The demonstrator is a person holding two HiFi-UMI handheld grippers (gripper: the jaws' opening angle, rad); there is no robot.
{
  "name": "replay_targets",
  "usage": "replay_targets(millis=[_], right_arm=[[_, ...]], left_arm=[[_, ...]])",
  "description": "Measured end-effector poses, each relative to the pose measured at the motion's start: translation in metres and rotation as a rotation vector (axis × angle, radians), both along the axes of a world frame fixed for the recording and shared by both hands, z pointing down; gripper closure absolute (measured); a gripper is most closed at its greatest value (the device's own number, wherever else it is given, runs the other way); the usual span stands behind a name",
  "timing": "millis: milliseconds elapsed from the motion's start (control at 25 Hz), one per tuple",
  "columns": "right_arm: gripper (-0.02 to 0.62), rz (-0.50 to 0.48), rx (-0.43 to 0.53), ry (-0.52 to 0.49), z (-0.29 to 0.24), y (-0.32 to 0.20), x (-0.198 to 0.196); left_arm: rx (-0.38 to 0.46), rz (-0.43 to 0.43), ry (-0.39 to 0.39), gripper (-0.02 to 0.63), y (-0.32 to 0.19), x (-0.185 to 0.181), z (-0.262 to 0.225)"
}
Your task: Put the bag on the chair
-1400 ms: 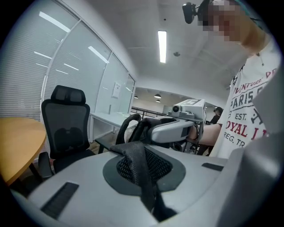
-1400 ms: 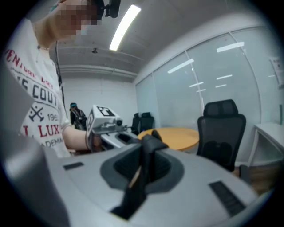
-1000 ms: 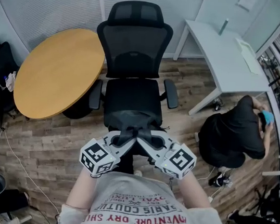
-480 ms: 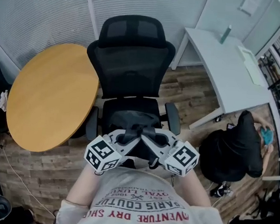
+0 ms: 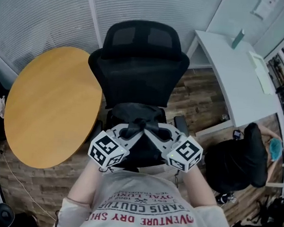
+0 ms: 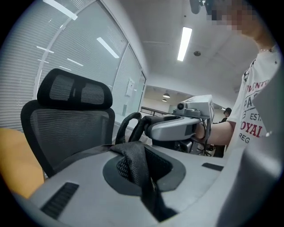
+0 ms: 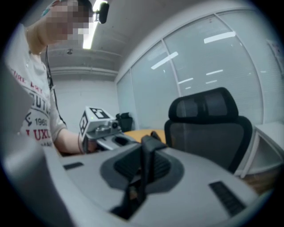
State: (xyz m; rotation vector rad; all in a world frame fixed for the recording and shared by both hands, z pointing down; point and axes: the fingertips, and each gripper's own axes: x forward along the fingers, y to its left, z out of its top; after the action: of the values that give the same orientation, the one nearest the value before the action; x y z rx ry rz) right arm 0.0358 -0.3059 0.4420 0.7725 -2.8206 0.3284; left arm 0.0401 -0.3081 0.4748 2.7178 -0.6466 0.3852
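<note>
A black mesh office chair (image 5: 138, 68) stands just ahead of me, its headrest toward the glass wall. My left gripper (image 5: 131, 131) and right gripper (image 5: 154, 131) meet tip to tip above the seat, each shut on a black webbing strap of the bag. The black bag (image 5: 135, 151) hangs under them and hides most of the seat; I cannot tell whether it rests on it. In the left gripper view the strap (image 6: 133, 162) is pinched between the jaws, with the right gripper (image 6: 177, 128) beyond. The right gripper view has its strap (image 7: 146, 168) clamped, the chair (image 7: 208, 126) behind.
A round wooden table (image 5: 47, 105) stands close to the chair's left. A white desk (image 5: 235, 81) is at the right, and a person in black (image 5: 241, 162) crouches on the wood floor beside it. A blinds-covered glass wall (image 5: 42, 14) is behind the chair.
I have come closer to the chair. Both grippers, still shut on the straps, have carried the bag forward over the seat, which it now mostly covers.
</note>
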Motion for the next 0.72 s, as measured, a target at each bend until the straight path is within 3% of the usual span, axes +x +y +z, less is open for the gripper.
replay_targets(millis=[400,720], right_arm=[[0.548,0.032,-0.116,0.02,0.048,-0.086,-0.015],[0.546,0.011,-0.18,0.096,0.099,-0.106,-0.018]], left_arm=[[-0.143,-0.076,0.019,0.566,-0.085,-0.016,0.047],[-0.256,-0.093,0.036,0.566,-0.11,-0.022,0.096]])
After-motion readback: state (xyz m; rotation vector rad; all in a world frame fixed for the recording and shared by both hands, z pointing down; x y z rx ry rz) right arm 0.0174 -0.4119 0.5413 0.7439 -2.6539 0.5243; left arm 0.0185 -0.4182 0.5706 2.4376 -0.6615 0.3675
